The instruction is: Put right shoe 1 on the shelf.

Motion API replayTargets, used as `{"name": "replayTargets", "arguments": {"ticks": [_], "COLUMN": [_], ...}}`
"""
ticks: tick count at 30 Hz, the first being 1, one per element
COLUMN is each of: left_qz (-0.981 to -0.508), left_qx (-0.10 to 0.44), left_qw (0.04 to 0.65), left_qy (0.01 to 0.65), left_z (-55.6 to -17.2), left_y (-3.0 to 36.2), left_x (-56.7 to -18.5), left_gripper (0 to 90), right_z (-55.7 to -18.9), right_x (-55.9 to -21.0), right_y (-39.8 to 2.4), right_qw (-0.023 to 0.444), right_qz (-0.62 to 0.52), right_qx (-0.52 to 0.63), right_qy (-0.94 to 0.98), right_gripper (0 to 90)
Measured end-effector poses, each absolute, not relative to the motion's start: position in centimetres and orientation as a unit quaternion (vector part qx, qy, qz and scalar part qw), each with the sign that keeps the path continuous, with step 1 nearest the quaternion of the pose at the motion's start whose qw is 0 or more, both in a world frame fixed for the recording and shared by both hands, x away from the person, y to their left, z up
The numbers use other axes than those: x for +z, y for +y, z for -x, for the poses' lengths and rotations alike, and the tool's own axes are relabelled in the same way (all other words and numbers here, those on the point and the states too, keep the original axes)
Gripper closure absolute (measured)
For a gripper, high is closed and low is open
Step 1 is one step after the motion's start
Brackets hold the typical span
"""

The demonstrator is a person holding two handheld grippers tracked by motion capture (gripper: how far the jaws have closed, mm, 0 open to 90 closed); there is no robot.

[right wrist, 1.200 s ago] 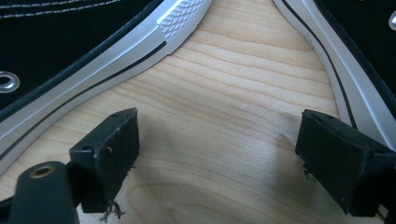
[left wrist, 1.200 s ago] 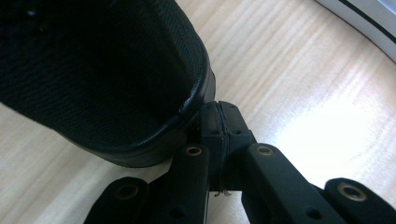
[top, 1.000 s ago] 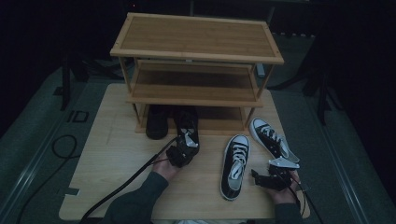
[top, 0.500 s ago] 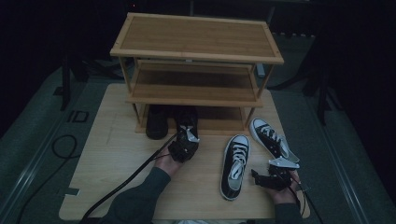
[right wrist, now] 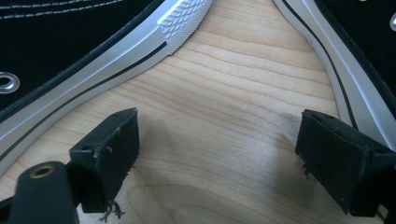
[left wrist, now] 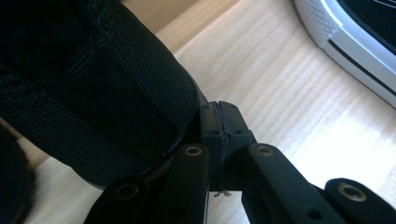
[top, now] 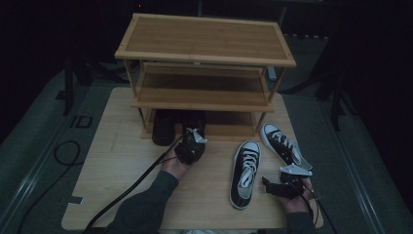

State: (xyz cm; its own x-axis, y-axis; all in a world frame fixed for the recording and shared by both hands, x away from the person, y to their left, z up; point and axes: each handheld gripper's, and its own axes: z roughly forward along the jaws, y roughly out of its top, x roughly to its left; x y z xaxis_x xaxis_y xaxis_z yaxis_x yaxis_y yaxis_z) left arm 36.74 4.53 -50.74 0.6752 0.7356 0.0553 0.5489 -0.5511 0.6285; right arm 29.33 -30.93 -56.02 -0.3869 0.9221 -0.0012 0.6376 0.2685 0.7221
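Black pair nearly shelved, sneakers waiting

Nearest the counter's [top: 122, 195] front edge, the right claw [top: 272, 186] rests toward the front right corner with its jaws wide apart and nothing between them, aimed at the gap between the two black-and-white sneakers: one [top: 245, 170] lies just left of it, the other [top: 282, 142] angles off toward the right edge. Neither is shelved yet, I'd say. Farther in, the left claw [top: 191, 146] has its jaws pressed together, empty, its tips against the heel of a black shoe [top: 194, 123]. That shoe and its mate [top: 163, 127] sit side by side at the front of the rack's [top: 204, 100] bottom shelf, heels poking out. The two upper shelves hold nothing.
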Motion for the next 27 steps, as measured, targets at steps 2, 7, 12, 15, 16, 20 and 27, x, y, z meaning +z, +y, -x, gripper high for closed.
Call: {"name": "replayTargets", "arguments": {"ticks": [2,7,12,15,16,20,27], "left_qz": [-0.865,-0.858,-0.852,-0.848,-0.847,-0.844,-0.842], "left_qx": [0.161,0.165,0.169,0.169,0.17,0.175,0.181], "left_qw": [0.295,0.294,0.295,0.296,0.297,0.295,0.294], "left_qy": [0.374,0.389,0.399,0.405,0.408,0.412,0.415], "left_z": [-37.0,-37.8,-38.8,-39.2,-39.4,-39.9,-40.6], "left_y": [4.7,5.3,5.7,6.0,6.1,6.3,5.9], "left_x": [-50.7,-50.7,-50.6,-50.6,-50.6,-50.7,-50.8], "left_gripper": [89.9,89.9,89.9,89.9,89.9,89.9,89.9], "right_z": [-29.3,-29.3,-29.3,-29.3,-29.3,-29.3,-29.3], "right_x": [-56.0,-56.0,-56.0,-56.0,-56.0,-56.0,-56.0], "right_y": [-30.9,-30.9,-30.9,-30.9,-30.9,-30.9,-30.9], "right_qw": [0.218,0.218,0.218,0.218,0.218,0.218,0.218], "right_qz": [-0.509,-0.509,-0.509,-0.509,-0.509,-0.509,-0.508], "right_qx": [0.327,0.327,0.327,0.327,0.327,0.327,0.327], "right_qy": [0.766,0.766,0.766,0.766,0.766,0.766,0.766], "right_gripper": [13.4,13.4,13.4,13.4,13.4,13.4,13.4]}}
